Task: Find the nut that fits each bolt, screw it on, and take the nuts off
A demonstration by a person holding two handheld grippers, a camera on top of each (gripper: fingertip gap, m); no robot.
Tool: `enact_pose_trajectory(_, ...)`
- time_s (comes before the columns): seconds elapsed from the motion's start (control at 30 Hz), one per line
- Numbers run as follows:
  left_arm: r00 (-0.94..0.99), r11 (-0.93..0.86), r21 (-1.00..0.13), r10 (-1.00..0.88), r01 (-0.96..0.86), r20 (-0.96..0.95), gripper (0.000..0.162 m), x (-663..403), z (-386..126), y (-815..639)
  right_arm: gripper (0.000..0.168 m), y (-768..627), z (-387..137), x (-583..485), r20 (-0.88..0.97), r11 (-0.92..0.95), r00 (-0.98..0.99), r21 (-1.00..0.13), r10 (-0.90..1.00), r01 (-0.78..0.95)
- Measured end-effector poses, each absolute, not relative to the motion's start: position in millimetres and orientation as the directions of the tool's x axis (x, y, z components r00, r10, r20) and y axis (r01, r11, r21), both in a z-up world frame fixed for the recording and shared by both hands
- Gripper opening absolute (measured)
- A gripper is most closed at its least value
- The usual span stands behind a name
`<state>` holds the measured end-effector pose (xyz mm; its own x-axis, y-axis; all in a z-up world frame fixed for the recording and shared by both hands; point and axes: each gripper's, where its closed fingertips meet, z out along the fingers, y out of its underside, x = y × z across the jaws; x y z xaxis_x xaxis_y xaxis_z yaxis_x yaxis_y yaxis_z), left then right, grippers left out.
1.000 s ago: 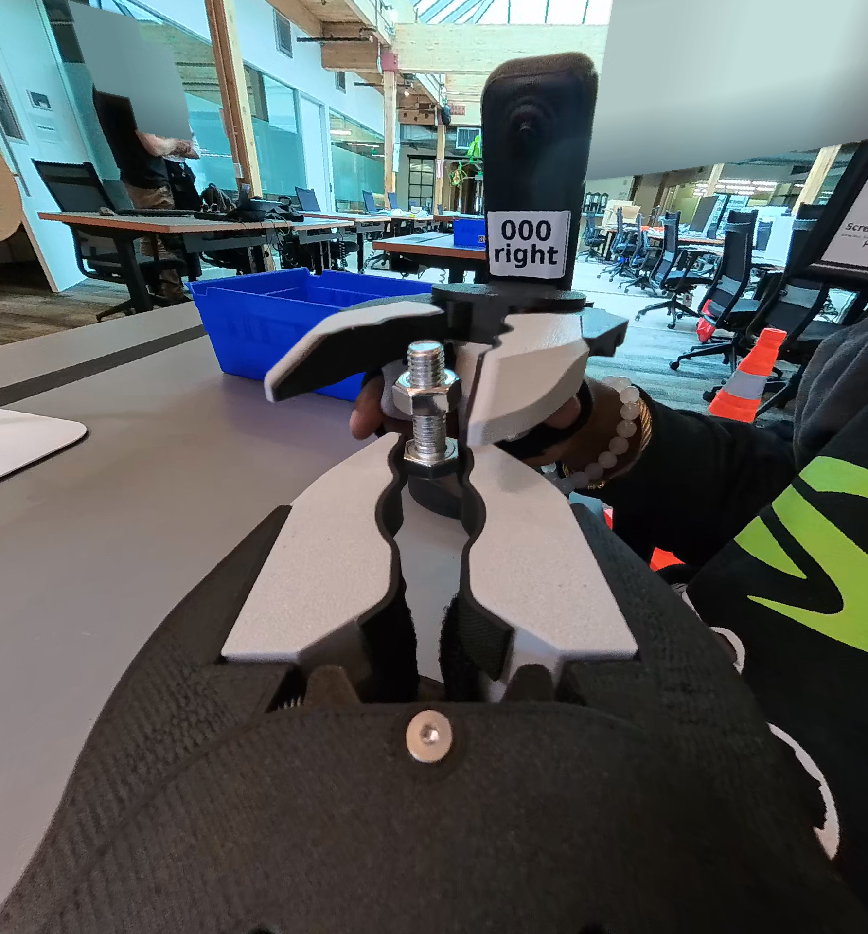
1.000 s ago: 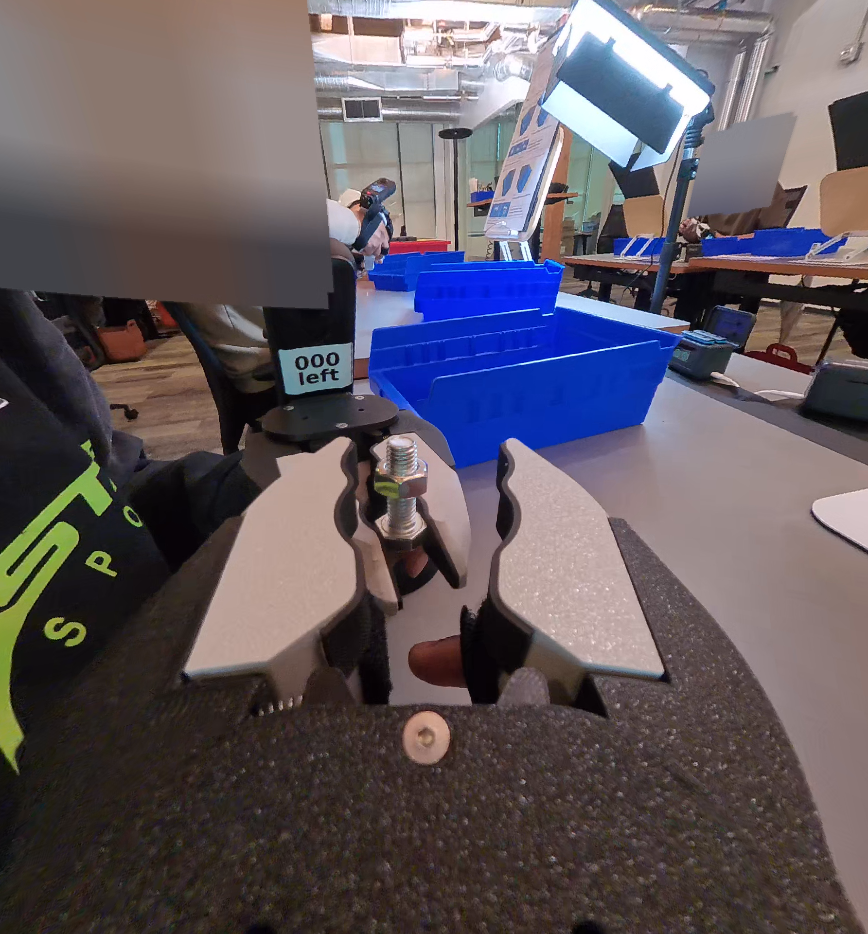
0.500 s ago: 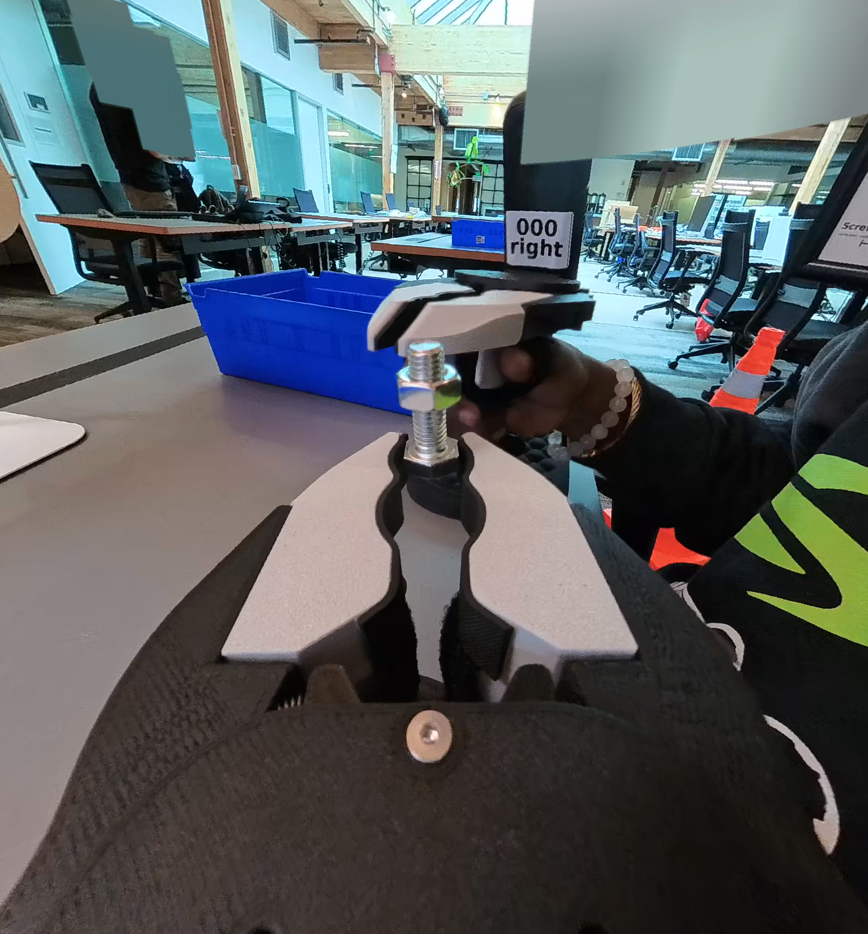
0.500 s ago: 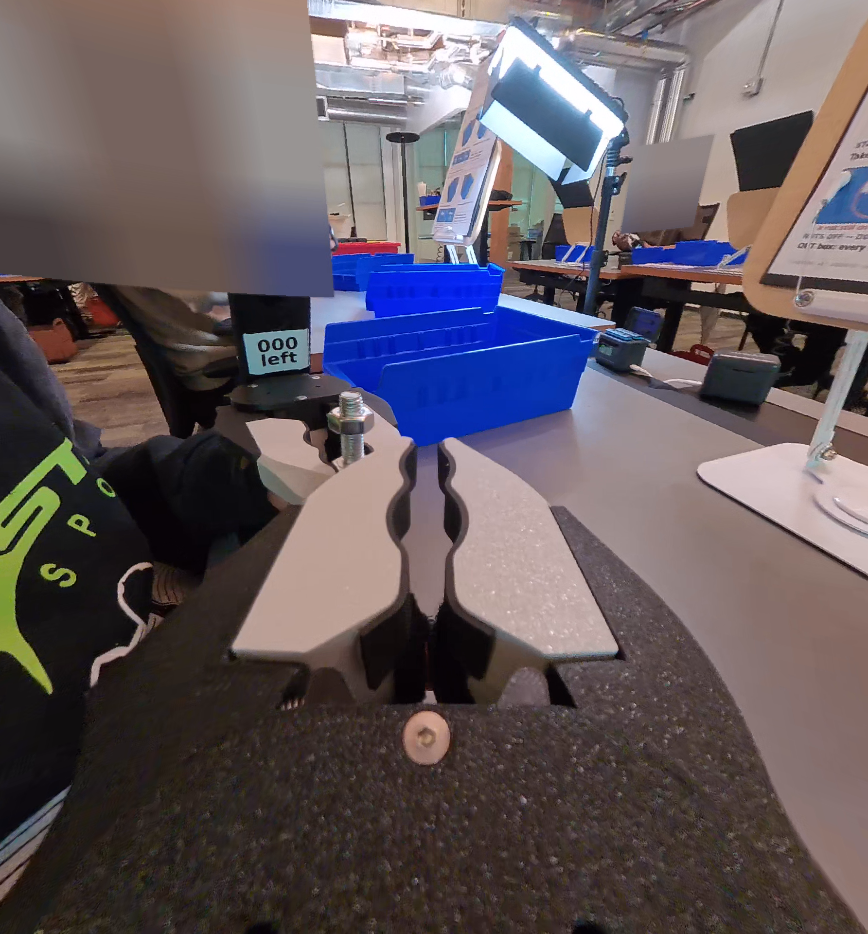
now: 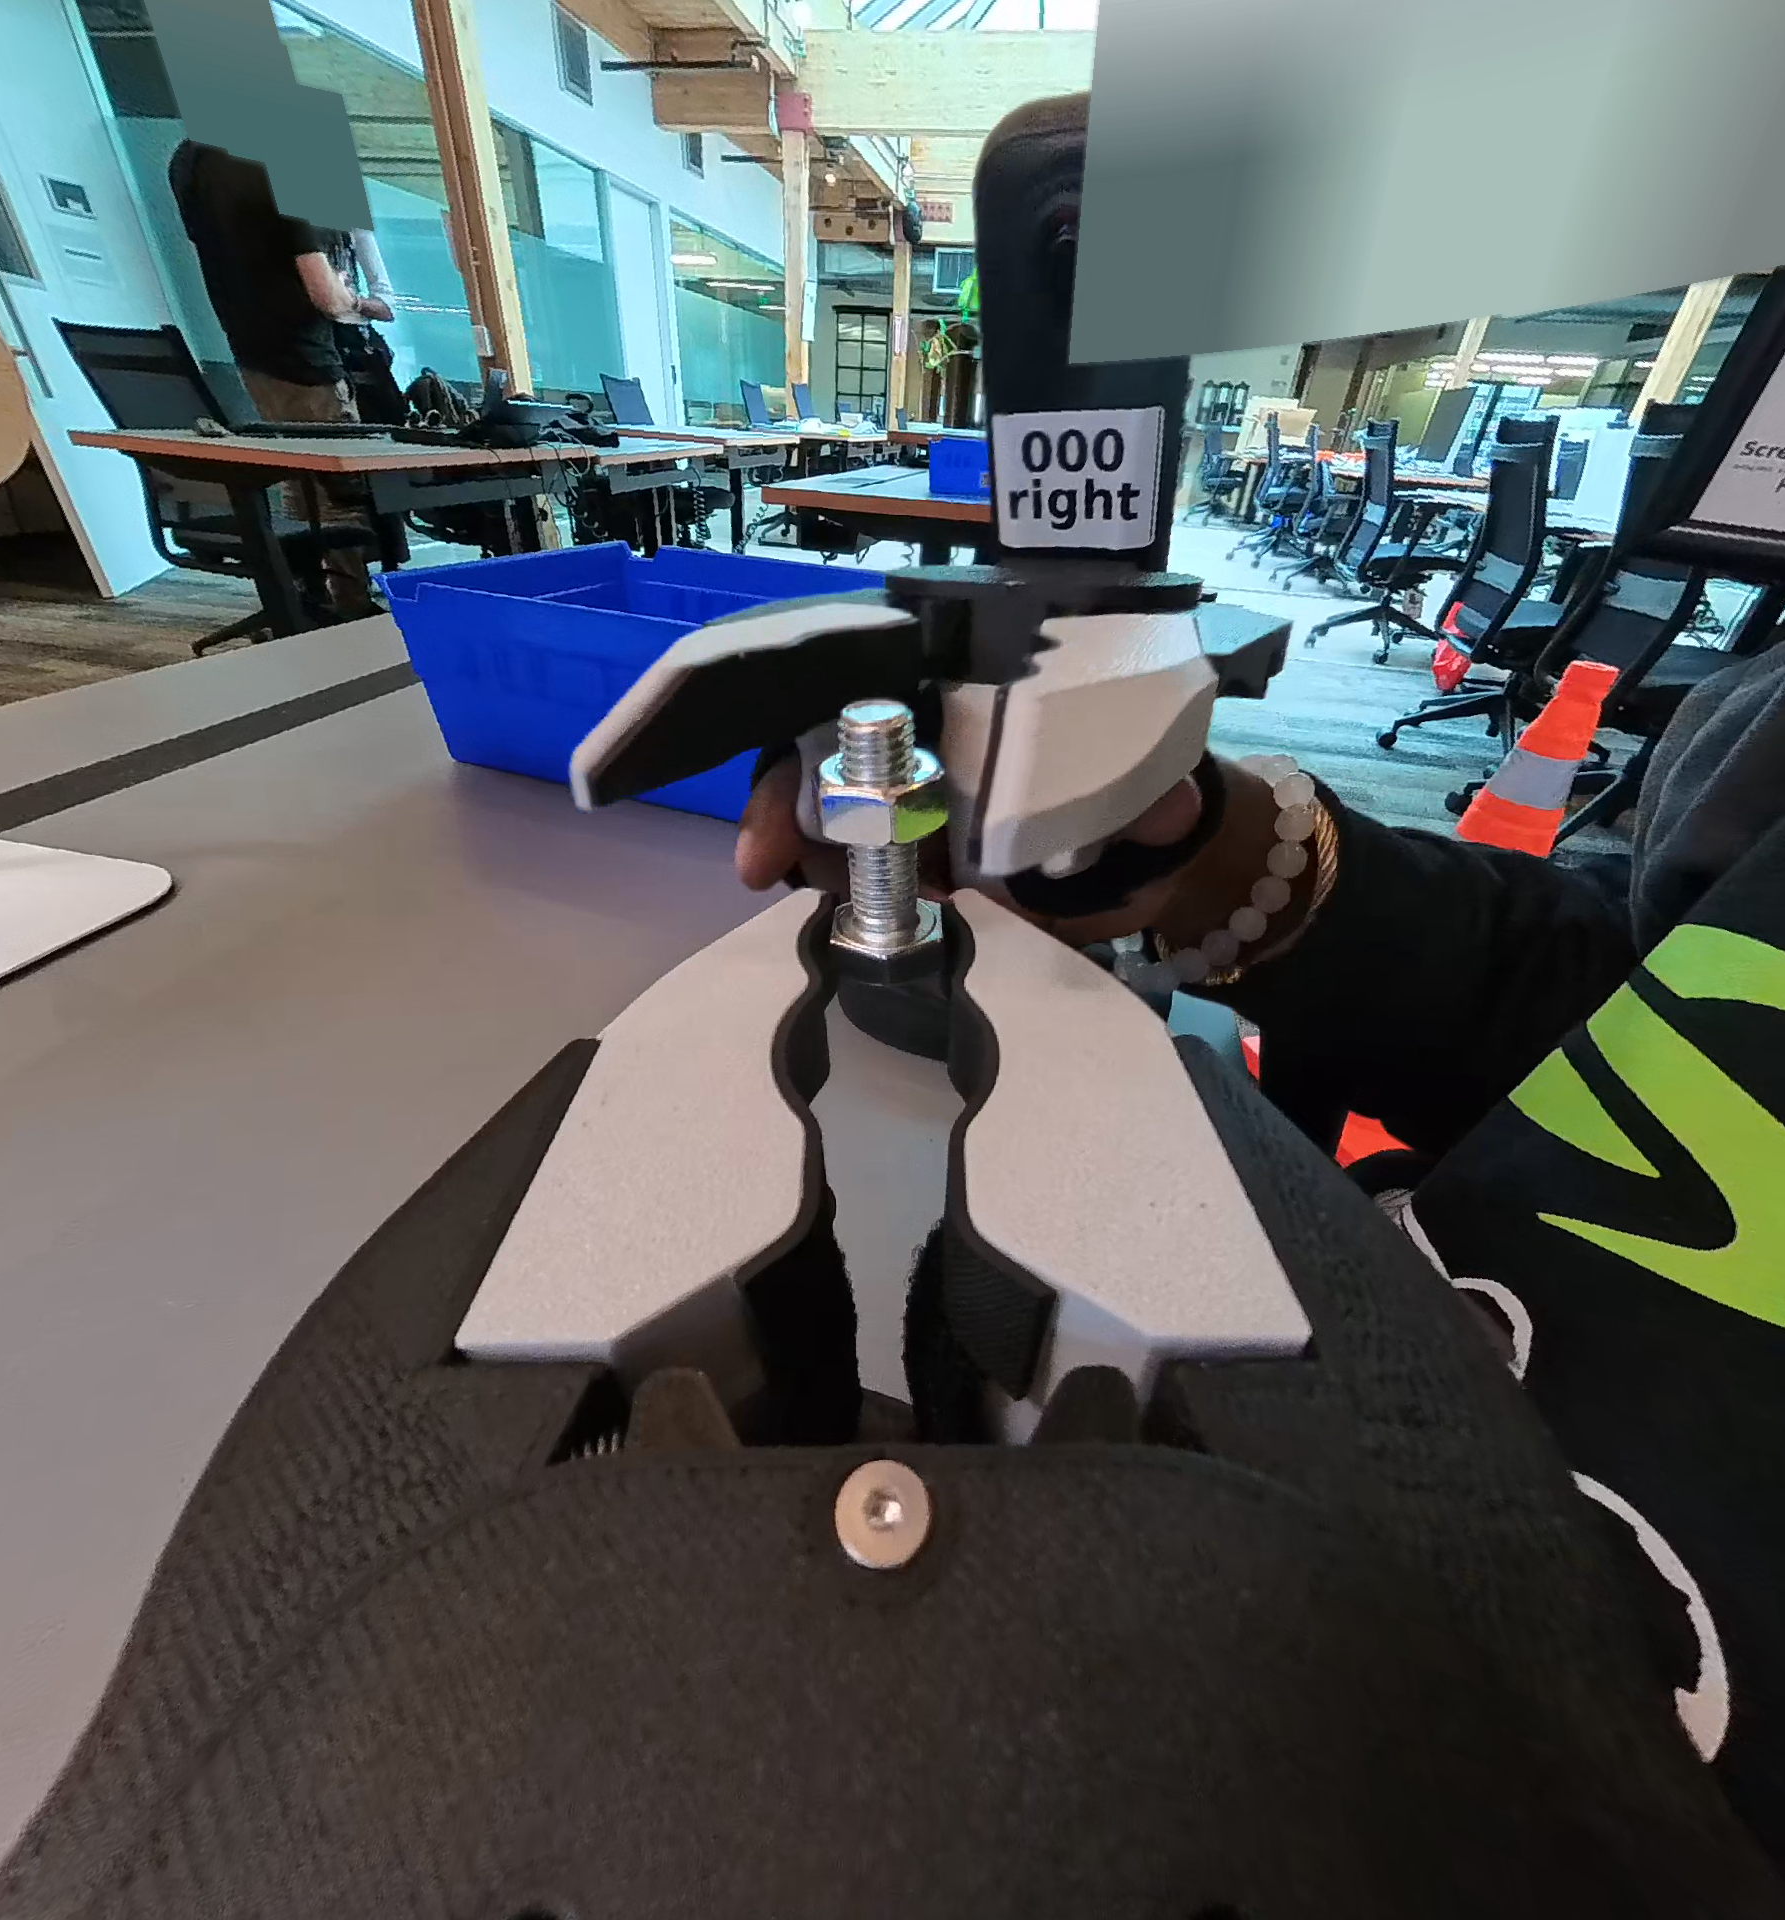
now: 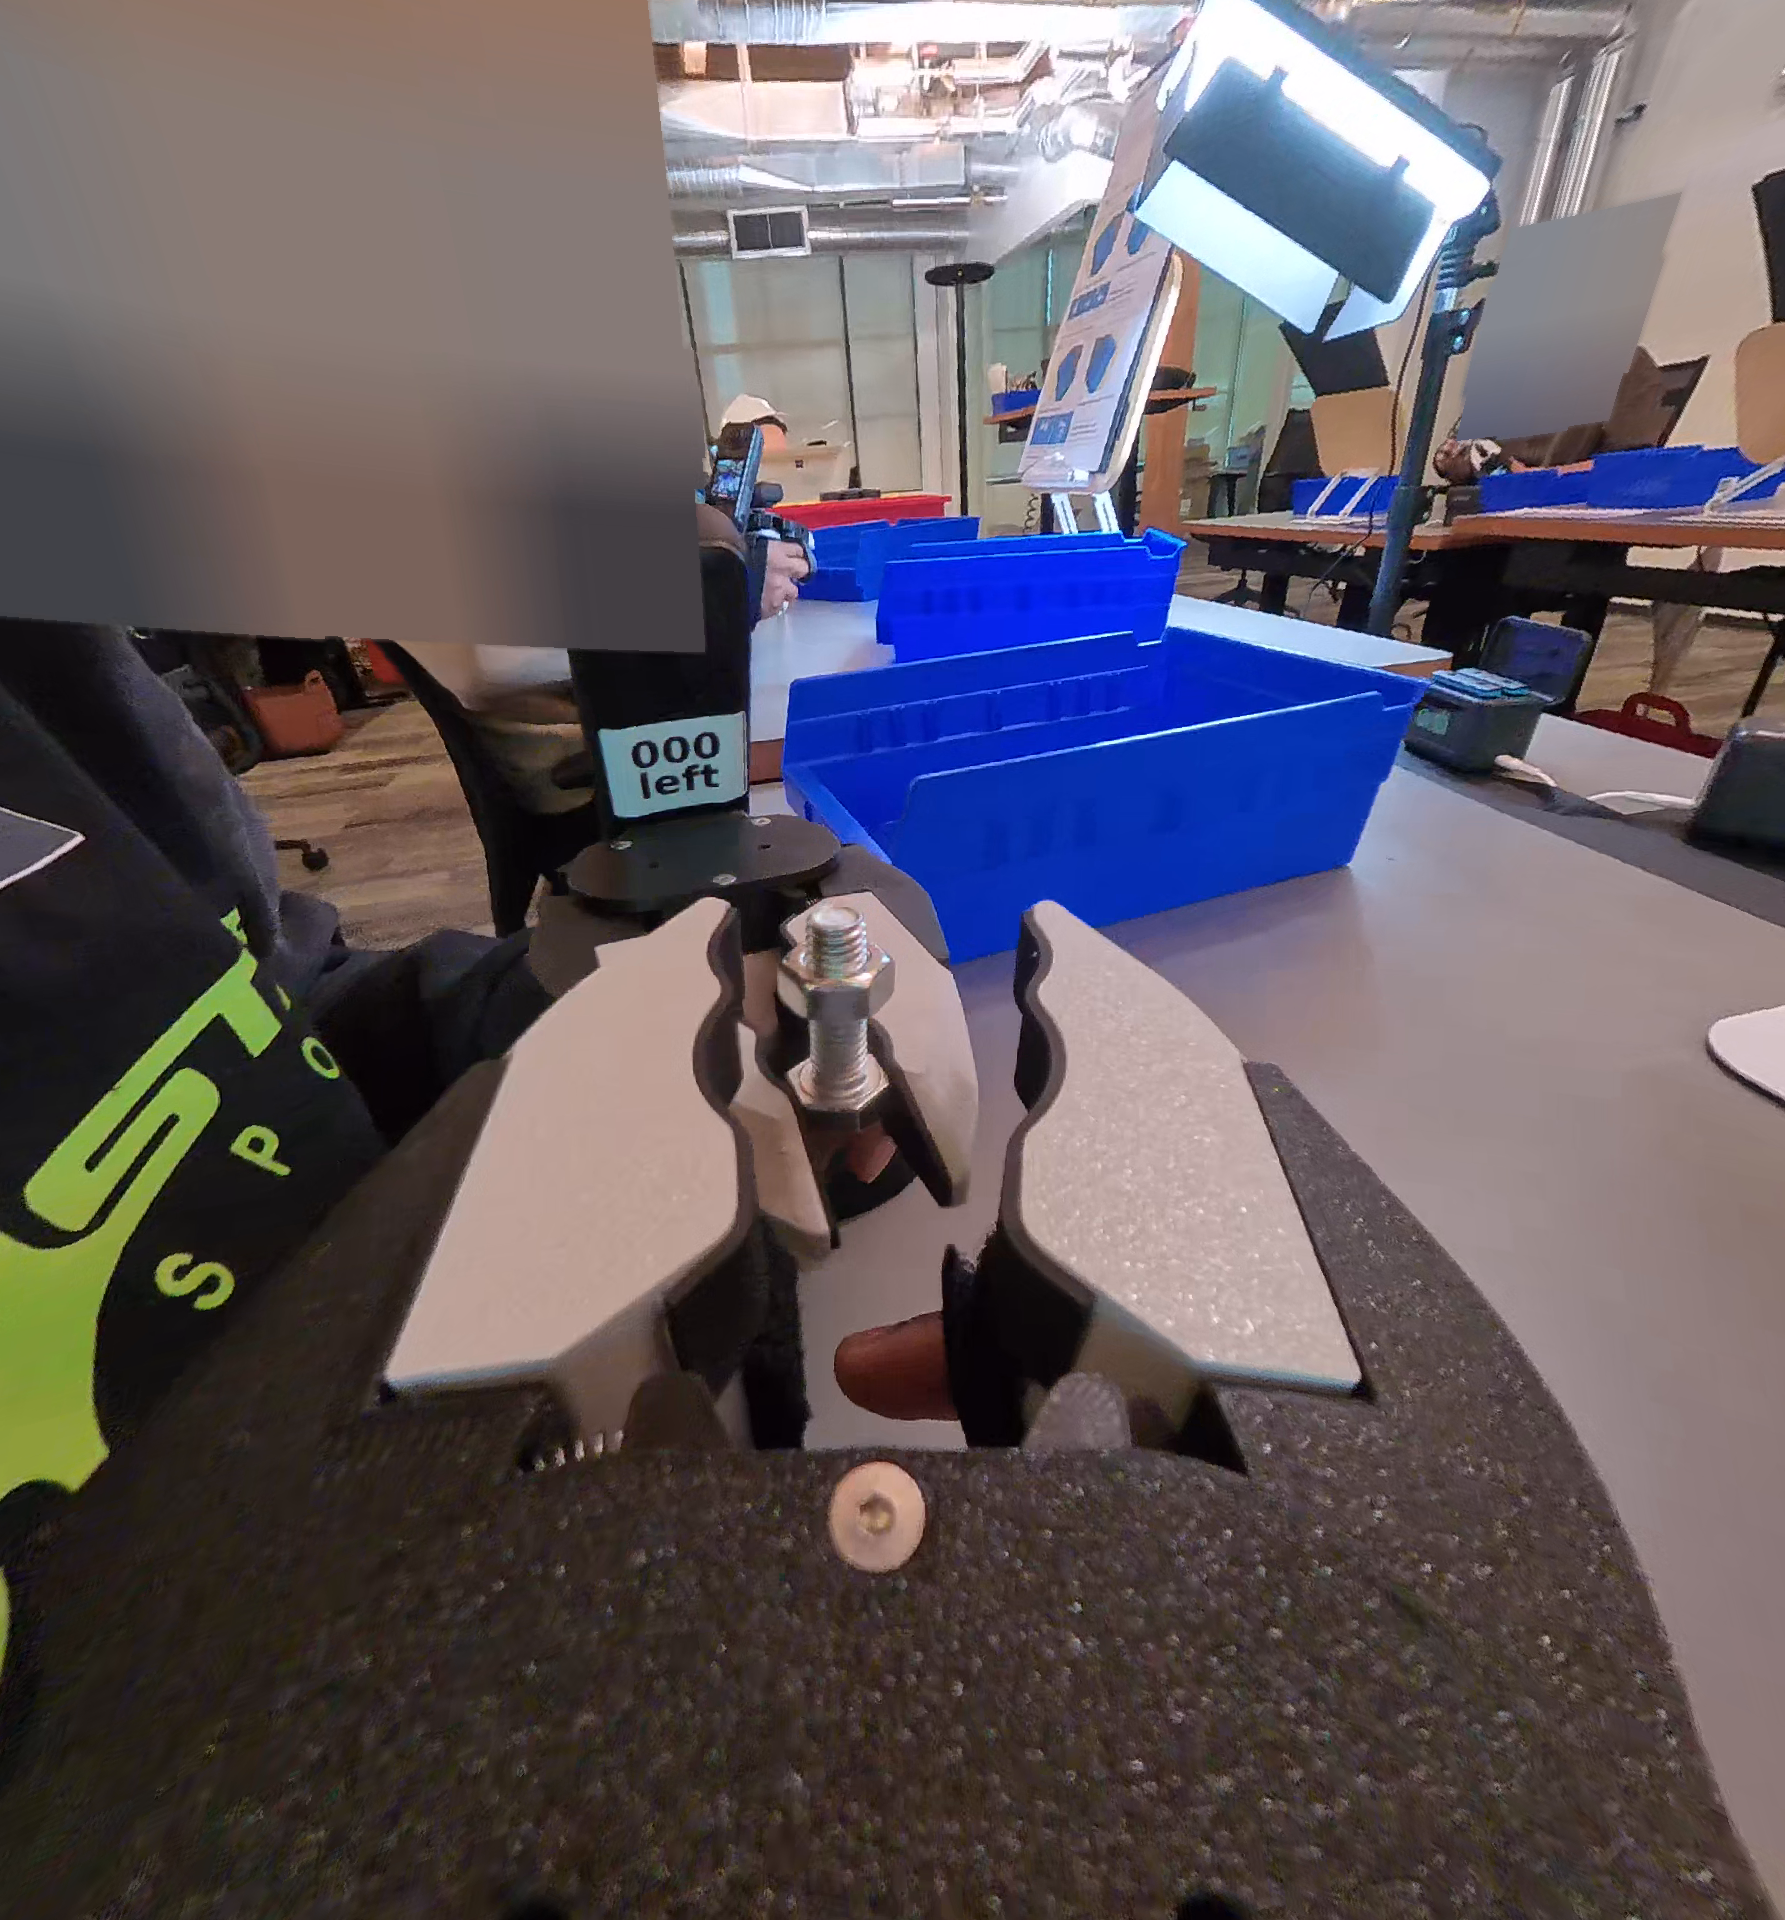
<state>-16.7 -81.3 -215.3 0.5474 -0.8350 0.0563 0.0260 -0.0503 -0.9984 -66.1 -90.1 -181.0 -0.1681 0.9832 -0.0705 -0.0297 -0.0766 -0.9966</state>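
Between the tips of the left gripper (image 5: 883, 940), pressed in on its hexagonal head, a silver bolt (image 5: 875, 883) stands upright with its threaded end pointing up. A silver nut (image 5: 880, 810) sits on the thread near the top, well above the head. Just beyond, the right gripper (image 5: 867, 748) faces the bolt with its two fingers spread wide on either side of the nut; whether either finger touches the nut cannot be told. From the right wrist view, that gripper's gray fingers (image 6: 597, 1143) stand apart, with the bolt (image 6: 838, 1039) and nut (image 6: 834, 977) seen through the gap between them. Underneath lies a gray table (image 5: 296, 987), with a white pad (image 5: 26, 914) toward its left side. Farther back on the table sits a blue bin (image 5: 535, 655). Beyond that, an orange cone (image 5: 1542, 769) stands on the floor among office chairs.
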Motion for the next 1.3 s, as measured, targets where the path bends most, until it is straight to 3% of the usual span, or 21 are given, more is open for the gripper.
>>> enact_pose_trajectory(0.4, 0.545, -0.054, -0.998, -0.836, 0.029, 0.061, 0.018, -17.1, -215.2, -81.5, 0.039, -84.0, -182.3, -48.5, -0.028, -0.032, -0.149, -0.999, 0.988, -0.022)
enact_pose_trajectory(0.53, 0.543, -0.052, -0.998, -0.838, 0.034, 0.062, 0.018, -17.3, -214.5, -81.9, 0.01, -71.4, -180.2, -31.8, -0.009, -0.012, -0.088, -0.999, 0.996, -0.036)
enact_pose_trajectory(0.6, 0.543, -0.051, -0.998, -0.838, 0.027, 0.058, 0.018, -16.7, -215.4, -82.0, 0.007, -66.5, -179.3, -26.4, -0.013, -0.016, -0.068, -0.999, 0.998, -0.041)
enact_pose_trajectory(0.7, 0.543, -0.053, -0.998, -0.838, 0.027, 0.059, 0.018, -16.8, -215.6, -81.8, 0.01, -67.6, -177.4, -25.3, -0.014, -0.018, -0.072, -0.999, 0.997, -0.05)
enact_pose_trajectory(0.9, 0.545, -0.053, -0.998, -0.837, 0.022, 0.057, 0.018, -16.5, -216.2, -81.7, 0.04, -85.5, -178.7, -41.4, -0.033, -0.039, -0.157, -0.999, 0.987, -0.037)
enact_pose_trajectory(1.03, 0.545, -0.052, -0.998, -0.836, 0.021, 0.055, 0.018, -16.4, -216.3, -81.8, 0.051, -91.3, -181.7, -58.9, -0.048, -0.052, -0.17, -0.998, 0.984, -0.019)
enact_pose_trajectory(1.3, 0.541, -0.049, -0.999, -0.839, 0.018, 0.05, 0.018, -15.6, -216.3, -82.5, 0.043, -89.8, -184.3, -67.9, -0.055, -0.057, -0.164, -0.998, 0.985, -0.012)
